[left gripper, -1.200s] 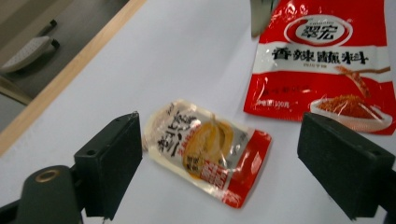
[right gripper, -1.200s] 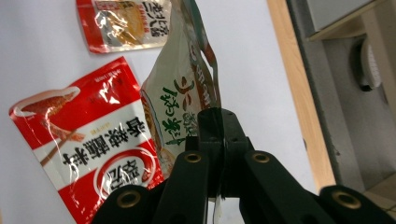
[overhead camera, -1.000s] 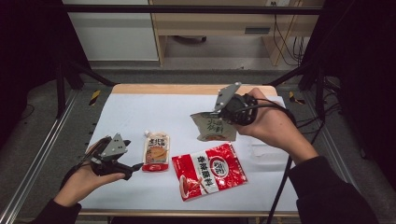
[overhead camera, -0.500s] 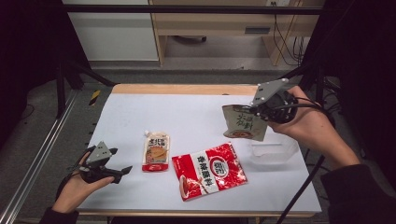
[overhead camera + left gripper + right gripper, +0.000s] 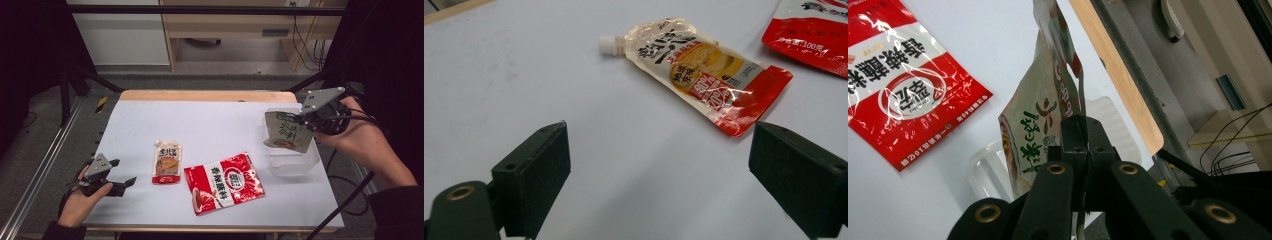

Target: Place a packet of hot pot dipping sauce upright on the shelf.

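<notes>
Jaws: right gripper [image 5: 303, 120] pinches green pouch [image 5: 286, 131], left gripper [image 5: 122, 173] gapes (white table [image 5: 220, 120]).

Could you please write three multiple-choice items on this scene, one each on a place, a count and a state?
1. Where is the green and white pouch?
A. Flat on the table
B. Held above the clear plastic tub
C. Under the red packet

2. How many packets lie flat on the white table?
A. One
B. Two
C. Four

3. How do the left tongs stand?
A. Open, holding nothing
C. Shut on the spouted pouch
B. Shut on the red packet

Answers: 1 B, the right tongs pinch it over the tub. 2 B, the spouted pouch and red packet. 3 A, the left gripper view shows its jaws wide apart above bare table.
</notes>
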The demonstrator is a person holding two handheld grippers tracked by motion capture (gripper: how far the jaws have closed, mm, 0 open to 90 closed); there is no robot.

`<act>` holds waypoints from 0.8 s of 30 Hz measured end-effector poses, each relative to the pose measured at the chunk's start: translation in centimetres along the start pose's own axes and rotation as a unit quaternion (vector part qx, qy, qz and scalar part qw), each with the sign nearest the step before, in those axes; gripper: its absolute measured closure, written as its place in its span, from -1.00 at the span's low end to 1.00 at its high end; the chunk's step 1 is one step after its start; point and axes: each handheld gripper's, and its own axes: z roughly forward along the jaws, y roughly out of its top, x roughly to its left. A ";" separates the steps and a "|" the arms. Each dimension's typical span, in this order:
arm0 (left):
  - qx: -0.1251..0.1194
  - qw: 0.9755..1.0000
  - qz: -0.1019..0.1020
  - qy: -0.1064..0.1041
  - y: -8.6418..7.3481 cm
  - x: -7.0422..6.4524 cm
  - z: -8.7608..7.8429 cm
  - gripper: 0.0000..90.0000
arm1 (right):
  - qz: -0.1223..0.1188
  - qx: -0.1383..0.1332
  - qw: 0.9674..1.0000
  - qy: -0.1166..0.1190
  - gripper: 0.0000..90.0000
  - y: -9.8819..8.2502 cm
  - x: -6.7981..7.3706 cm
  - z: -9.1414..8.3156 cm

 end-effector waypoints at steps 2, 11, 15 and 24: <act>0.004 1.000 -0.002 0.002 -0.2 0.1 0.2 -0.79 | 0.006 0.000 1.000 -0.003 1.00 -0.7 -0.2 -0.2; 0.013 1.000 -0.017 0.008 -0.7 0.7 0.3 -0.79 | 0.018 0.003 1.000 -0.003 1.00 -1.9 -0.5 -0.4; 0.015 1.000 -0.020 0.010 -0.8 0.9 0.2 -0.79 | 0.018 -0.008 1.000 -0.001 1.00 -2.2 -0.4 -0.6; 0.017 1.000 -0.022 0.008 -0.9 1.0 0.3 -0.79 | 0.023 -0.014 1.000 0.001 1.00 -3.3 -0.3 -0.9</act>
